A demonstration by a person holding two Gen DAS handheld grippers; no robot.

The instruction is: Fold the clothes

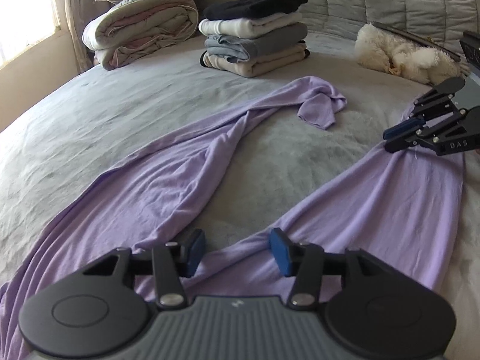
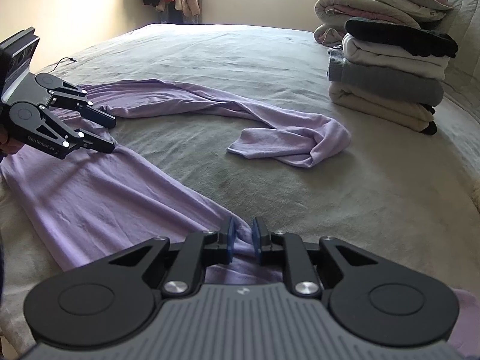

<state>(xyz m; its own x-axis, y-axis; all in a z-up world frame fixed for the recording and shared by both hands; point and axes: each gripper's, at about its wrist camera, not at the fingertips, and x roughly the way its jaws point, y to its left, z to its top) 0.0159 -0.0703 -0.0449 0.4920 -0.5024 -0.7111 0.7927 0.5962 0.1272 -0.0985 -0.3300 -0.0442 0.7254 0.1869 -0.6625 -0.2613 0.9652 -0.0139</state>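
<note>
A big grey bed (image 1: 90, 126) holds a long purple shirt (image 1: 168, 186), stretched from the near edge toward the stack of folded clothes (image 1: 255, 36). The right gripper (image 2: 242, 237) pinches the shirt's near edge. The left gripper (image 1: 237, 250) hangs wide apart over the shirt.

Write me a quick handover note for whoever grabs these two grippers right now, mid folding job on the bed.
Left gripper: open, jaws apart over the lilac garment, gripping nothing.
Right gripper: shut on a bunched fold of the same garment at its other end.
Garment: lies unfolded on the bed, spread in a V, one sleeve twisted toward the stack of folded clothes.
Done: stack at the head of the bed, beside rolled bedding.
Left: close the left gripper on the fabric, straighten it, fold it, add it to the stack.
</note>
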